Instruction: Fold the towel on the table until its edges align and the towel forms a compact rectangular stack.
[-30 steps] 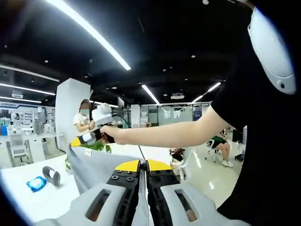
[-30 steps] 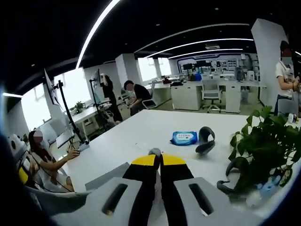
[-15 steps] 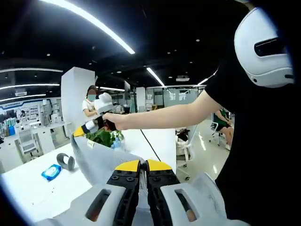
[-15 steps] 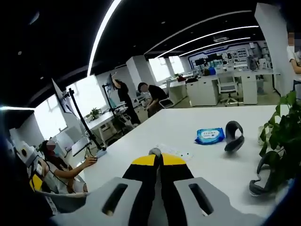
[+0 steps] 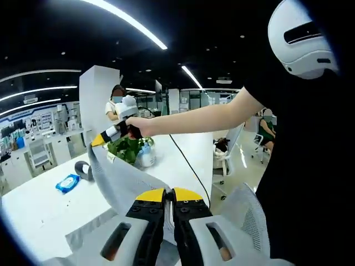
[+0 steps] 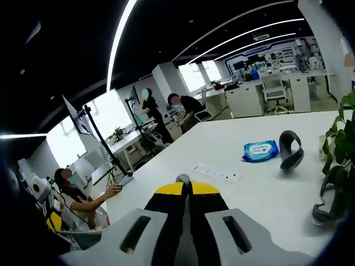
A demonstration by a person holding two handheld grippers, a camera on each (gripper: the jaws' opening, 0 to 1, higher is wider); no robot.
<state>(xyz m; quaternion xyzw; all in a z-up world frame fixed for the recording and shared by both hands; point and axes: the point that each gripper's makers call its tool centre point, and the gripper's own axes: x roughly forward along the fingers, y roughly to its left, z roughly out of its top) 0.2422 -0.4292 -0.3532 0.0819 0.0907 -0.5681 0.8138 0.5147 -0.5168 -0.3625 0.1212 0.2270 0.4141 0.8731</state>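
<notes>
Left gripper view, left to right:
- Surface [image 5: 39,205]: white, long, running away from the camera.
- Wipes pack [image 5: 67,183]: blue, flat on the surface, just beside a dark curved band [image 5: 84,169].
- Towel [image 5: 125,185]: grey, lifted off the surface and stretched as a sheet between the two claws, its lower part draped toward the surface.
- Right claw [image 5: 102,138]: yellow-tipped, held by a hand [image 5: 136,127] on an outstretched arm, clamped on the towel's upper corner.
- Plant [image 5: 126,148]: green leaves, standing on the surface behind the towel, a clear bottle [image 5: 147,157] just beside it.
- Left claw [image 5: 168,195]: yellow tips pressed together on the towel's near edge.
- Chair [image 5: 244,213]: mesh back, at the lower right.

Right gripper view, left to right:
- Seated person [image 6: 75,194]: at a neighbouring desk.
- Right claw: tips closed together on grey cloth that shows between the jaws.
- White card strip [image 6: 217,173]: lying on the surface.
- Wipes pack and dark band: side by side, farther right.
- Plant: at the right edge.
</notes>
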